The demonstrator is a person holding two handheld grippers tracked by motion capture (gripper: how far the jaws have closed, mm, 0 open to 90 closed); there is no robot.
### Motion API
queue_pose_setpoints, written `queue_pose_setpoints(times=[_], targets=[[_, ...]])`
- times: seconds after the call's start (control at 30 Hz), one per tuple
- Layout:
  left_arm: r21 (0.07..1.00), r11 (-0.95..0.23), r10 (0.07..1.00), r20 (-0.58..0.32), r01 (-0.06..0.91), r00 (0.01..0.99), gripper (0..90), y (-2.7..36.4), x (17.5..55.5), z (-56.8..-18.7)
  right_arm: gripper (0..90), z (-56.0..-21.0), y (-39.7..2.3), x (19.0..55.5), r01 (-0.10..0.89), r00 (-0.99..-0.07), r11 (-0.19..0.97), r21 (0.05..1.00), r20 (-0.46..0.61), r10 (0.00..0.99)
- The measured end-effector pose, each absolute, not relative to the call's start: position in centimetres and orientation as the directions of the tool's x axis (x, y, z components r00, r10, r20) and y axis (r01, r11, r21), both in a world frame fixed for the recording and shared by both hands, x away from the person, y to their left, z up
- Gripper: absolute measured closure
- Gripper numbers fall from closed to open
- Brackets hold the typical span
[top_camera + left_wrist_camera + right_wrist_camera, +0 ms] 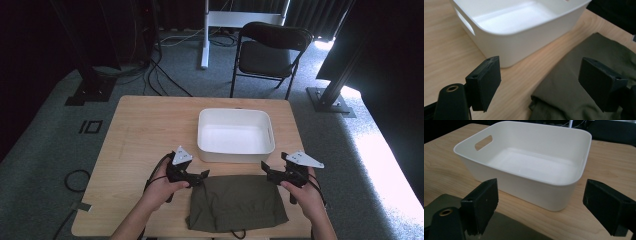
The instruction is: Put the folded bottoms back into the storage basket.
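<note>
A wooden table (150,125) carries a white bin (235,156) at its middle, empty, with a cut-out handle in each end wall. Just near of the bin lies a folded olive-green cloth (237,202), reaching the table's near edge. The left gripper (202,176) hovers at the cloth's far-left corner and the right gripper (266,169) at its far-right corner; both sets of jaws stand wide with nothing between them. The step in hand looks like taking the cloth by those two corners. To do it well, each gripper should probably come down until one jaw slides under the corner's edge, then close on all the folded layers together, both sides level.
</note>
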State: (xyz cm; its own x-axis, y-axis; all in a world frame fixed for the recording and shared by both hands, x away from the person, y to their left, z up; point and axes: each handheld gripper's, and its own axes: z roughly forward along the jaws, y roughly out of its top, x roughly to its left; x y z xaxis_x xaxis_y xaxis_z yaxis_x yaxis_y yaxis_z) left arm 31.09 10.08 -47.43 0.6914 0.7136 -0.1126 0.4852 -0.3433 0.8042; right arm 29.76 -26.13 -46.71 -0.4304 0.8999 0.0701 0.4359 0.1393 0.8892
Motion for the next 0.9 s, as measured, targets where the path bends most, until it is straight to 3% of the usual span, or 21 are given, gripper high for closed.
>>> queue_pose_setpoints(times=[0.4,0.9], targets=[[0.766,-0.385,0.691,-0.132,0.516,0.711,18.5,9.3,29.7,-50.2,12.8,-50.3,-26.6,28.2,0.504,-0.428,0.177,0.846,0.067,0.901],[0.724,-0.371,0.730,-0.160,0.582,0.664,17.4,8.4,29.2,-52.7,12.8,-53.5,-27.1,26.7,0.577,-0.402,0.177,0.798,0.089,0.911]])
